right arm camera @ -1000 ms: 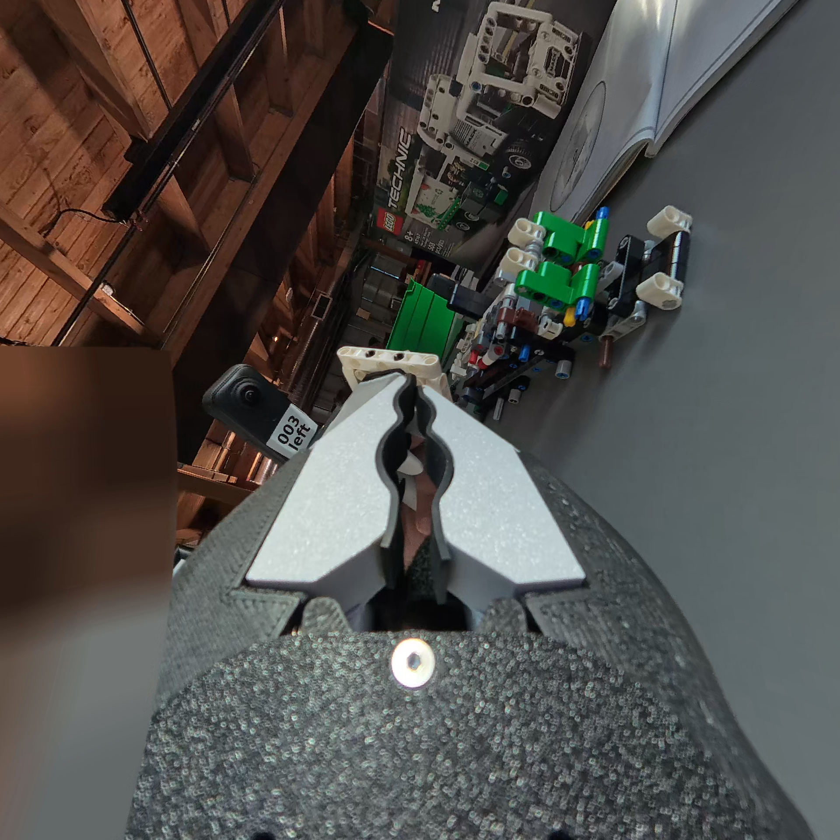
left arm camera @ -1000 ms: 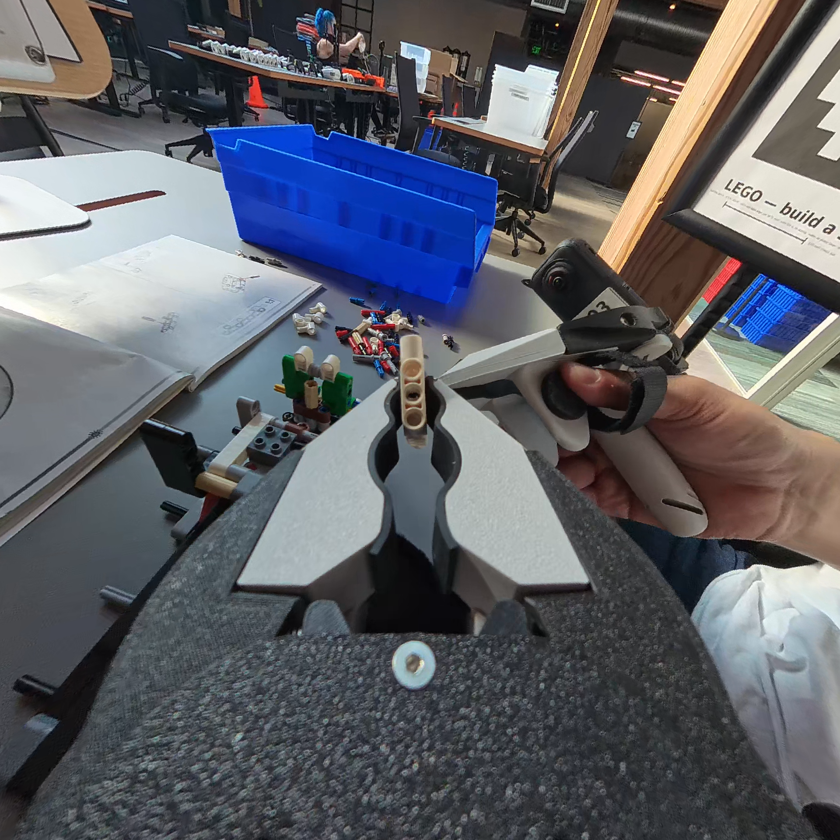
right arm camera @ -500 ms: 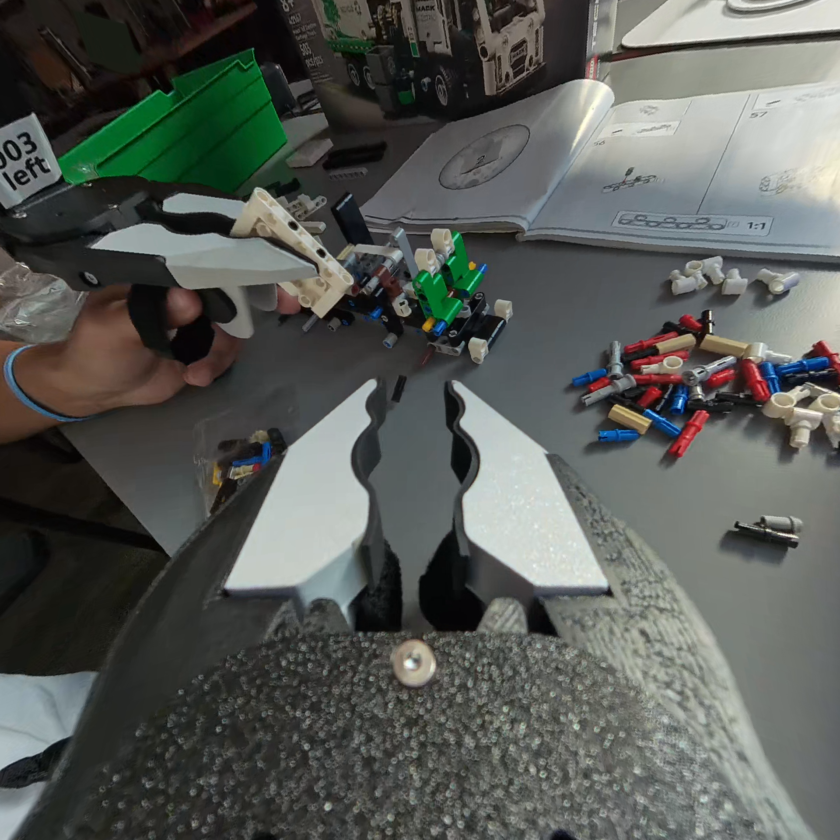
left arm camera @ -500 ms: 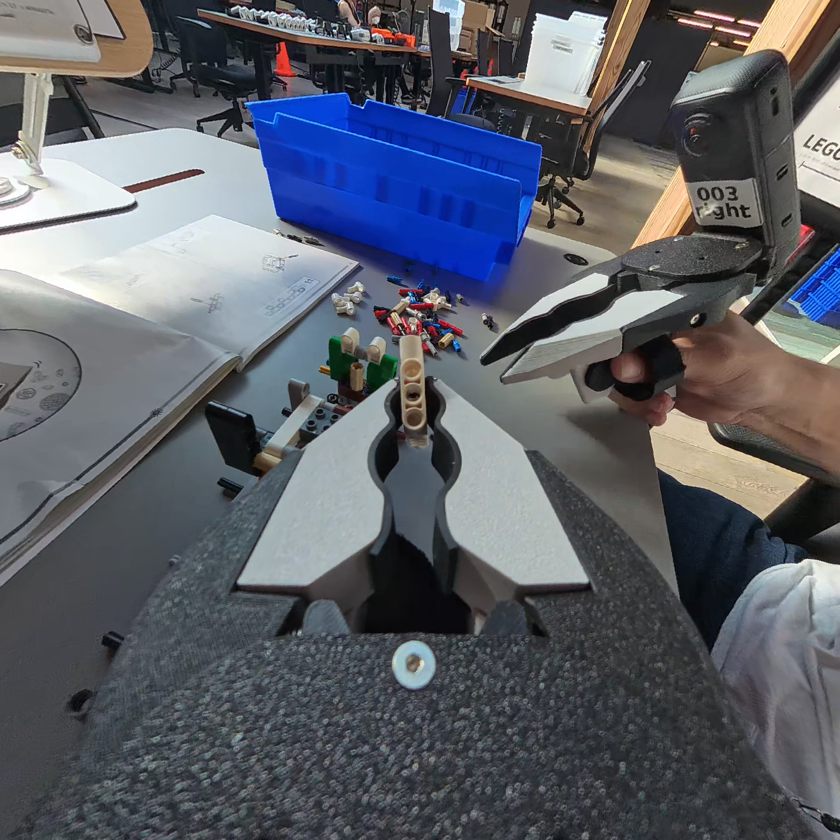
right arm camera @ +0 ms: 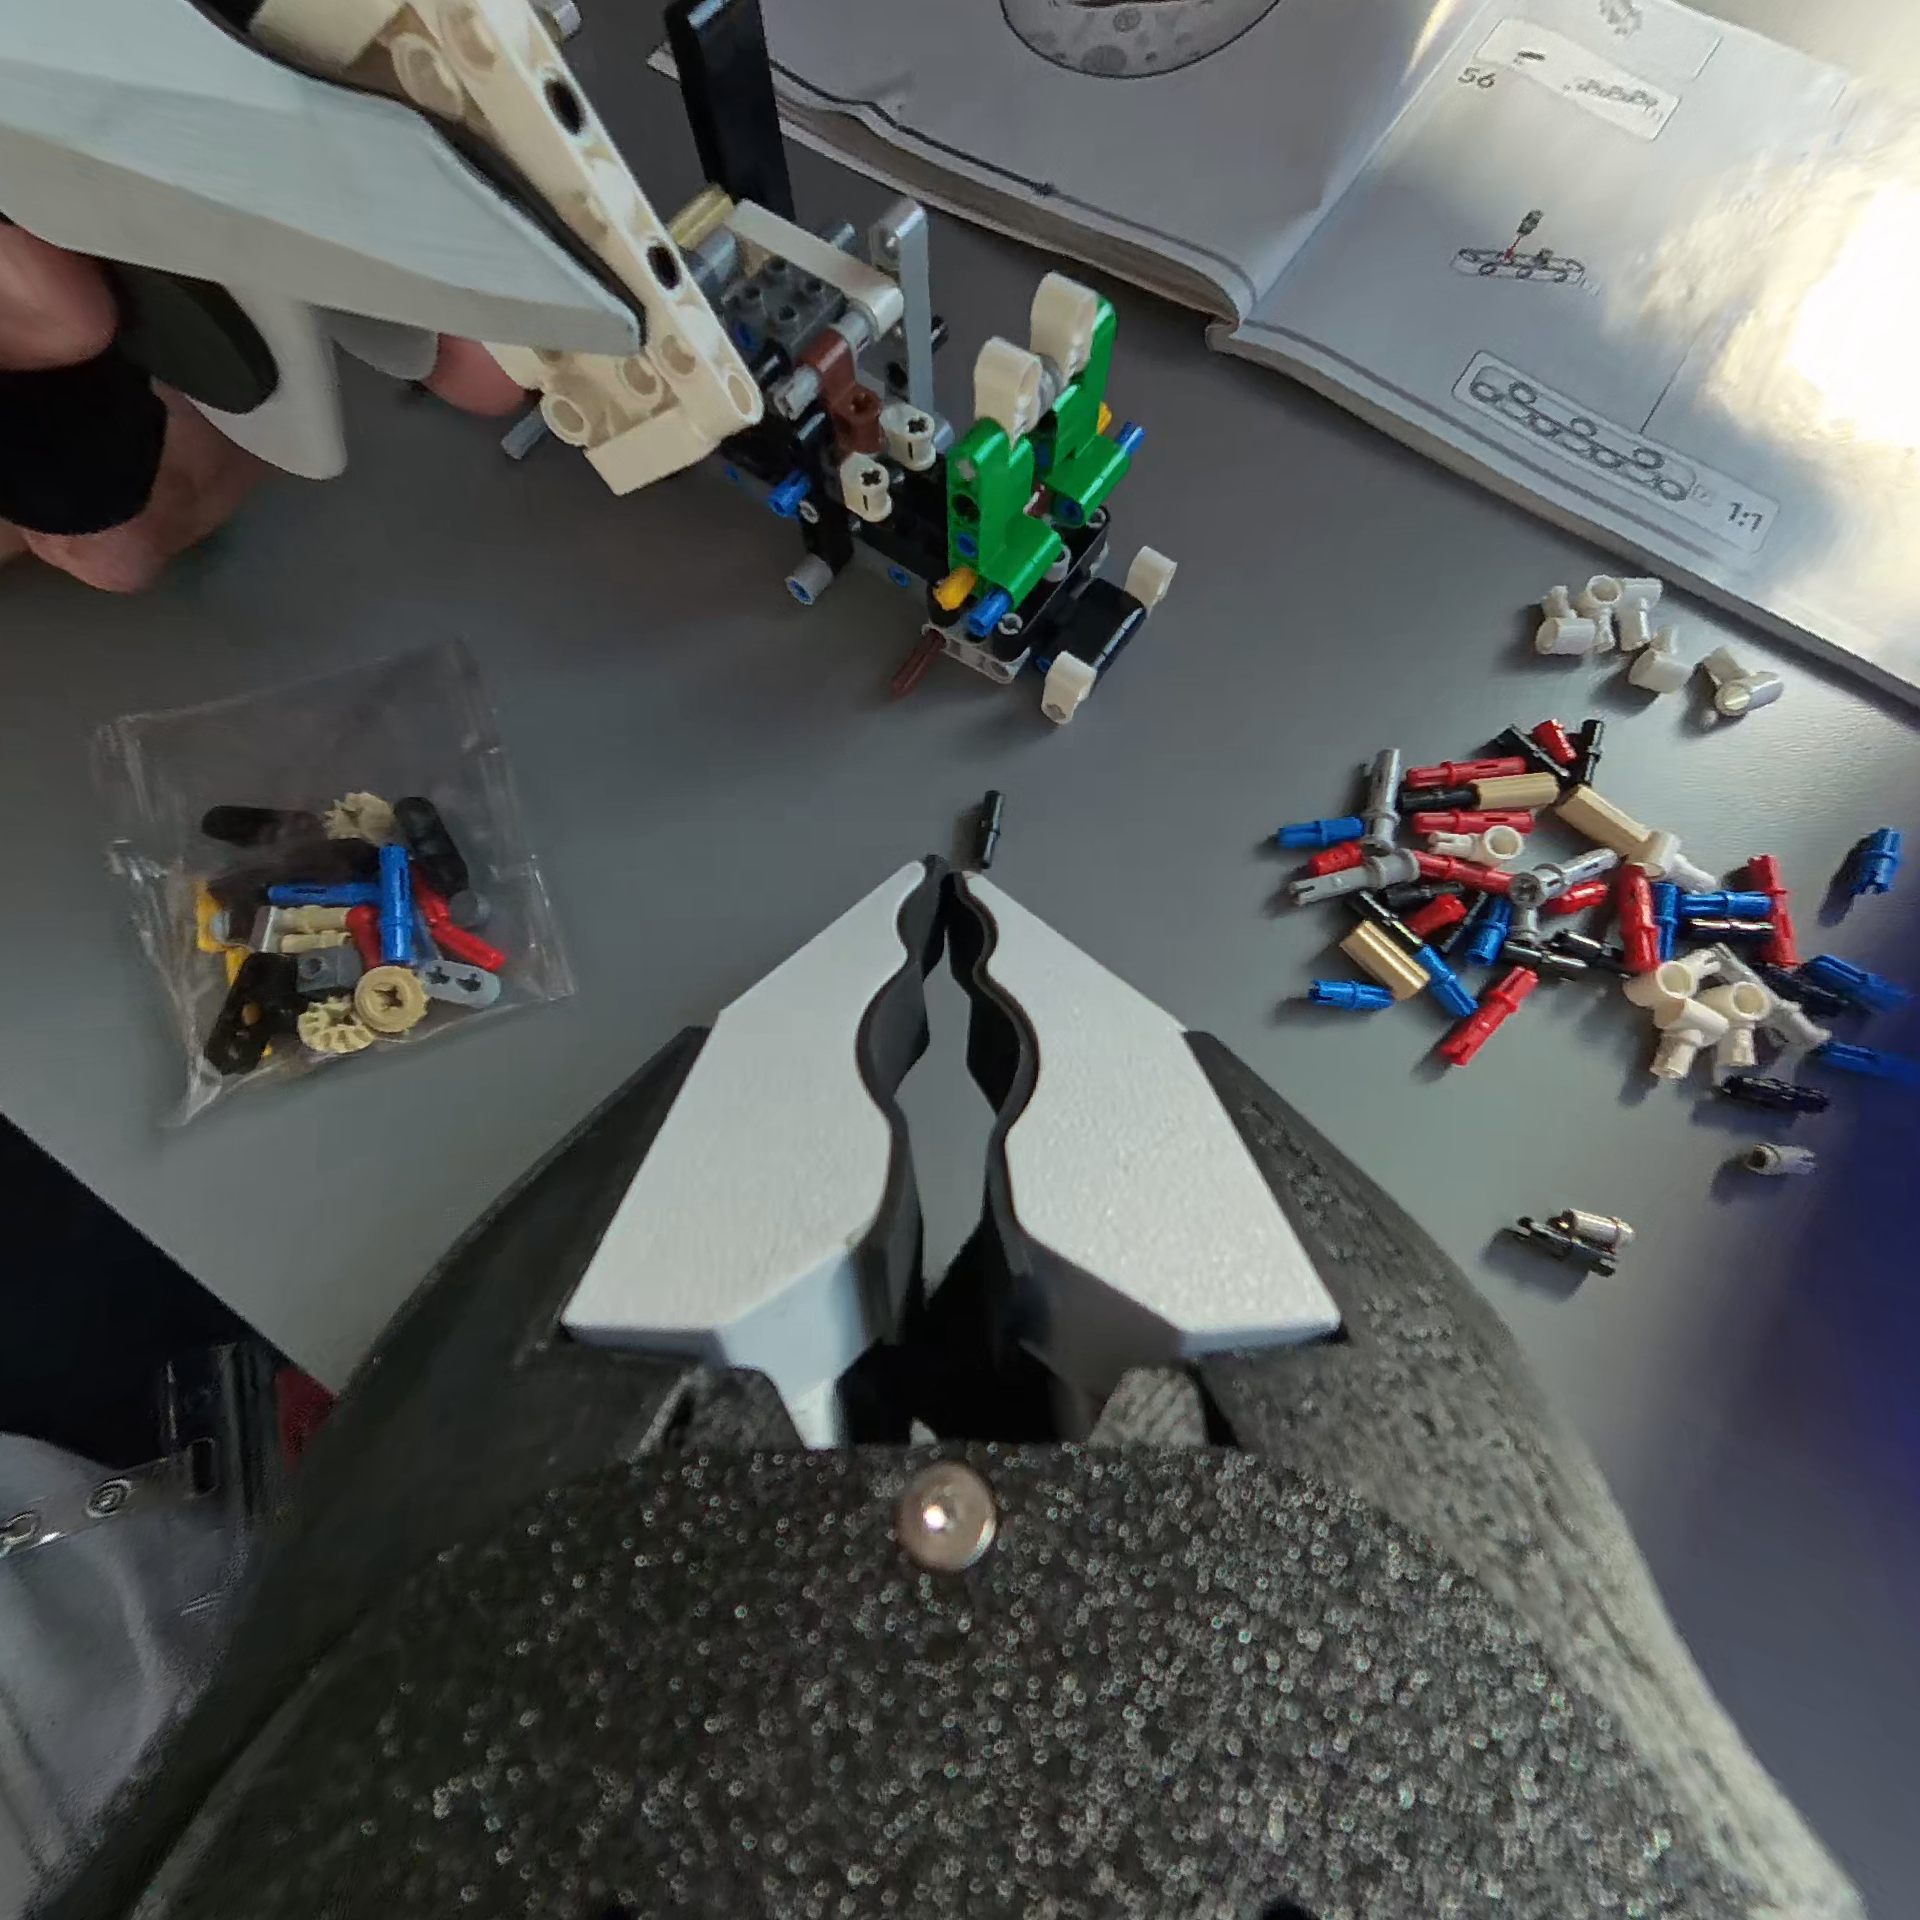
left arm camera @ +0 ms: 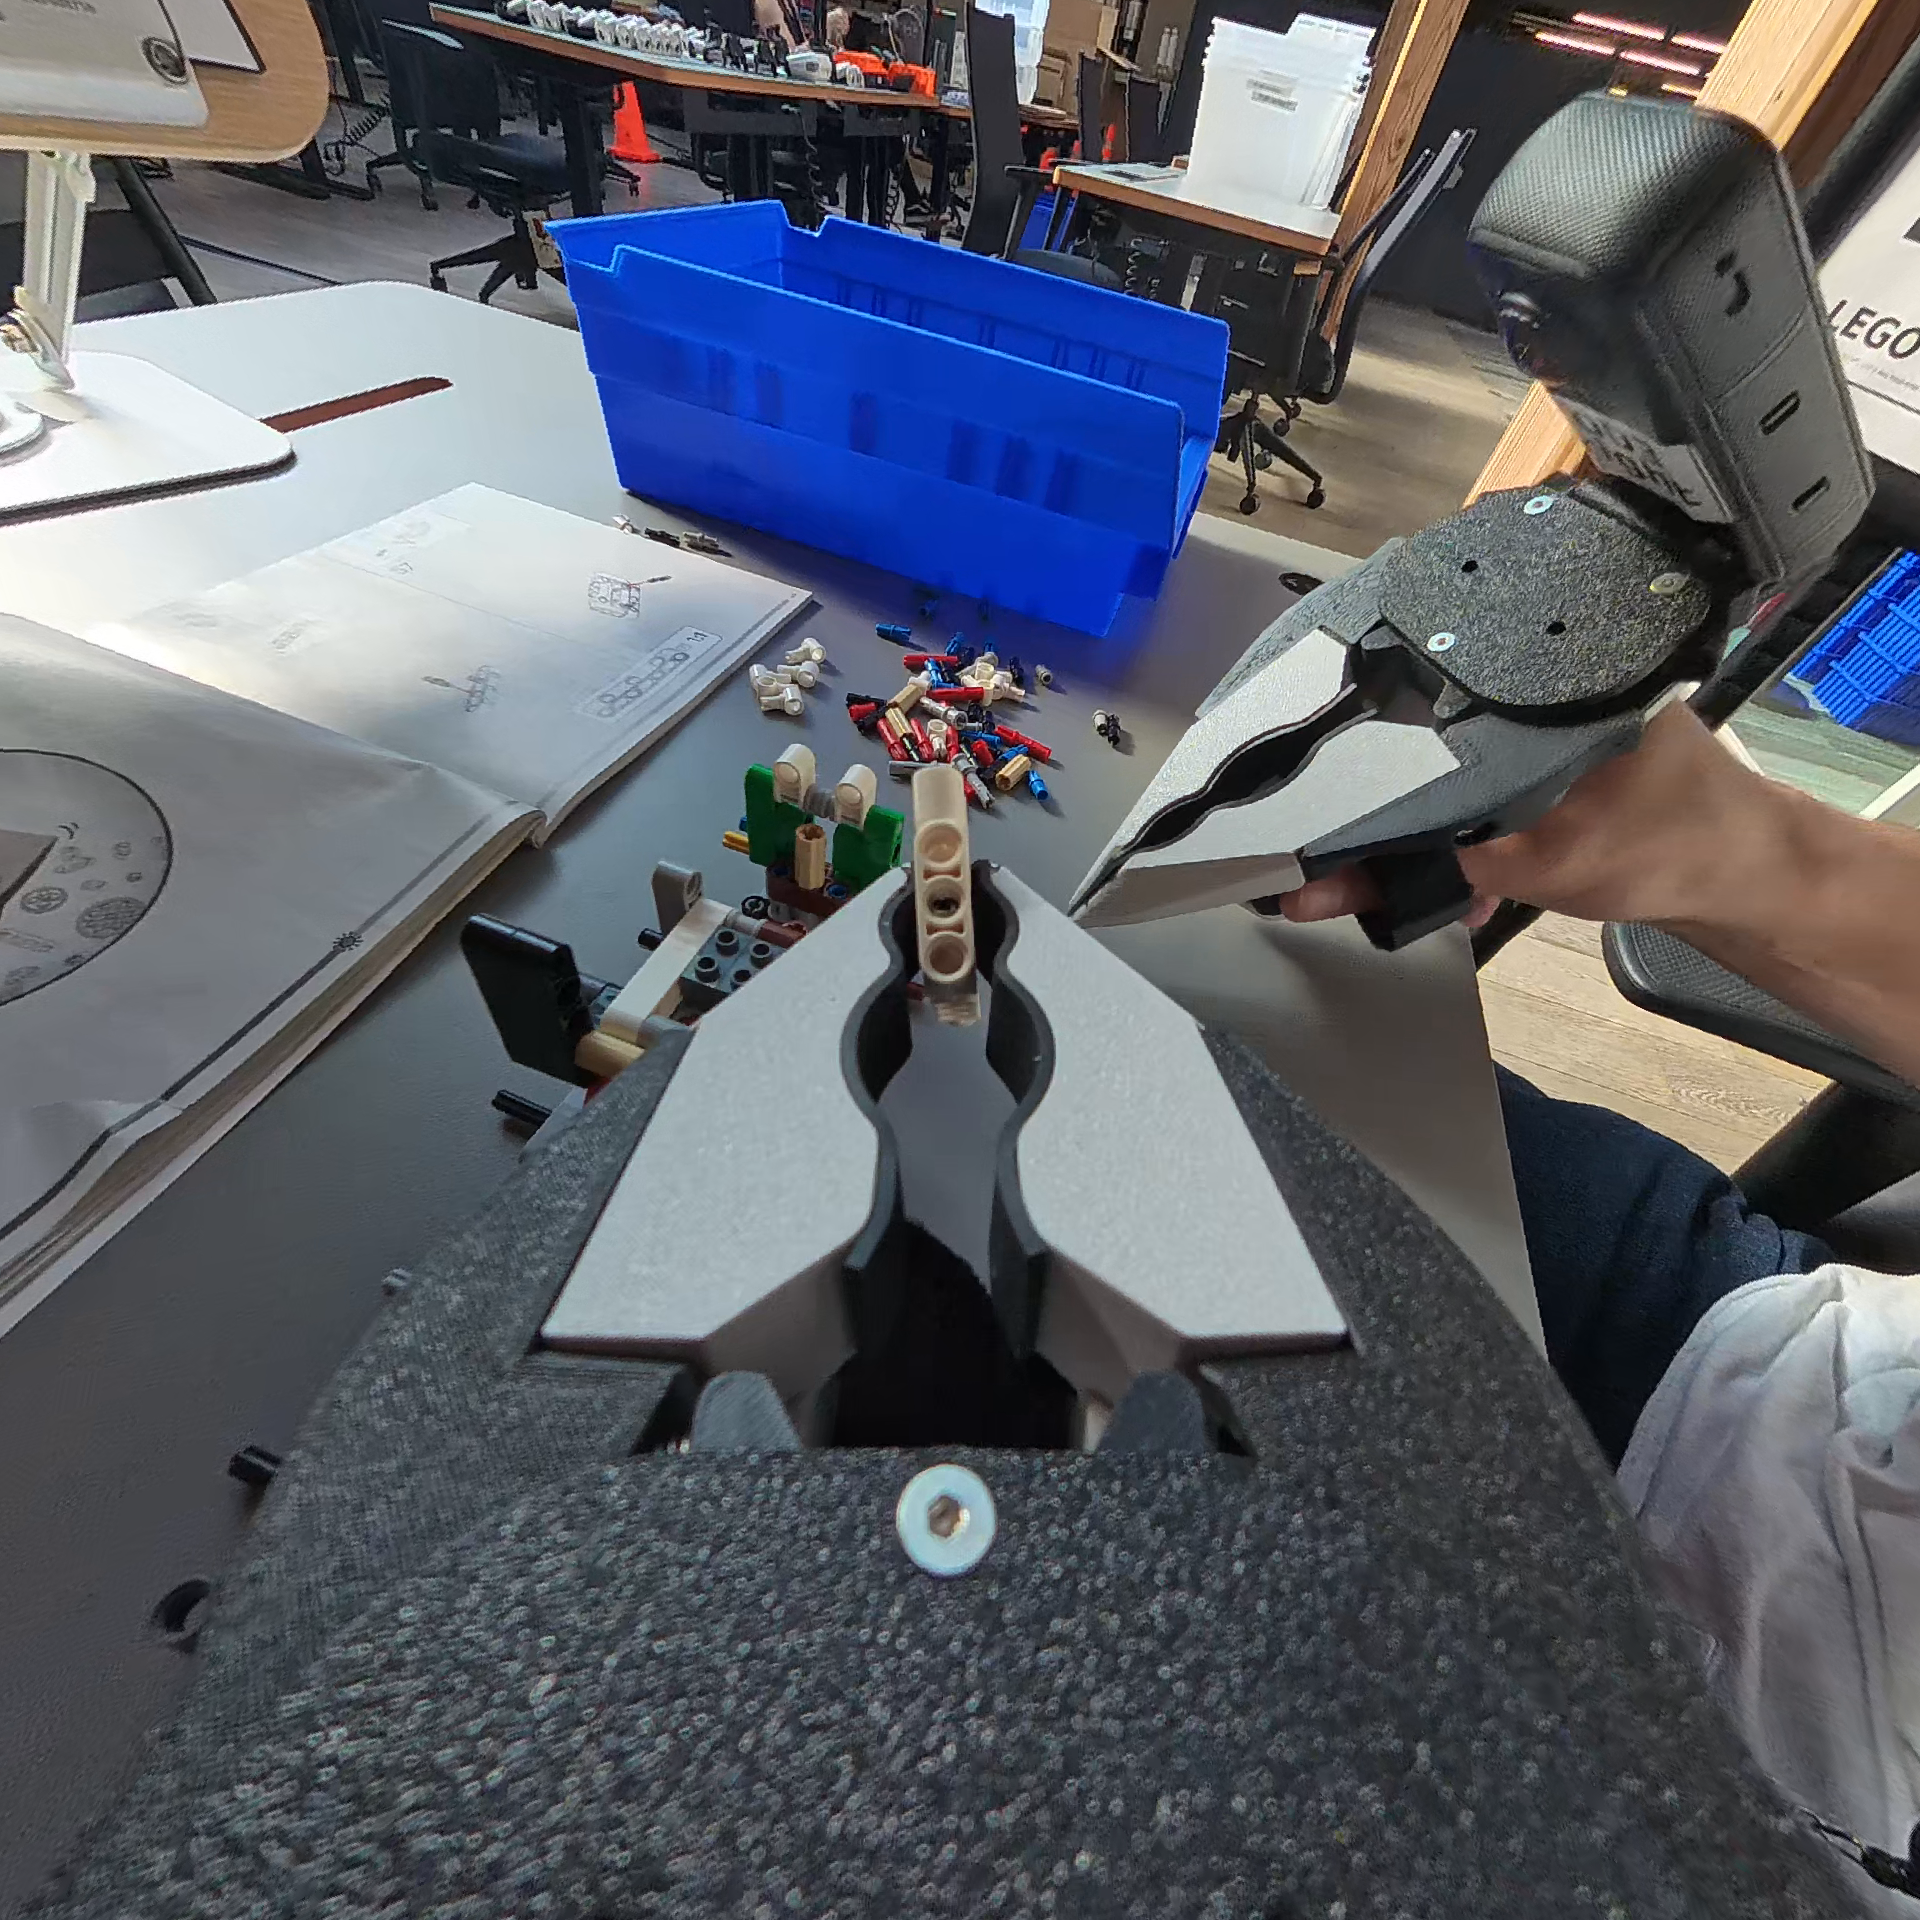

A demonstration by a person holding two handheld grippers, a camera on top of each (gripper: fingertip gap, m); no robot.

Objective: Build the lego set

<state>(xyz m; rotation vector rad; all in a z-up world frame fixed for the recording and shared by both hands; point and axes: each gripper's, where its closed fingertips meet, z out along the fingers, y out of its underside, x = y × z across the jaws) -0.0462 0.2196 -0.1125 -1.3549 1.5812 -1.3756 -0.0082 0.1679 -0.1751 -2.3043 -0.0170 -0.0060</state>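
My left gripper (left arm camera: 943, 883) is shut on a cream beam piece with round holes (left arm camera: 940, 847), held above the dark table (left arm camera: 1247, 1039). The right wrist view shows the same piece (right arm camera: 634, 312) clamped in that gripper, close over a partly built model with green parts (right arm camera: 1023, 478). My right gripper (right arm camera: 948, 871) is shut with nothing between its pads, low over the table. A small black pin (right arm camera: 987, 826) lies on the table just past its tips. In the left wrist view the right gripper (left arm camera: 1086, 906) points down, to the right of the model (left arm camera: 821, 831).
A pile of red, blue, black and cream pins (right arm camera: 1558, 914) lies to the right. A clear bag of parts (right arm camera: 332, 914) lies to the left. An open instruction booklet (left arm camera: 416, 675) and a blue bin (left arm camera: 883, 436) stand behind. The left gripper's tips are roughly 9 cm from the right gripper's.
My right gripper swung away from the cream piece down to the table, opened, then shut again beside the black pin without taking it. My left gripper kept its hold on the cream piece.
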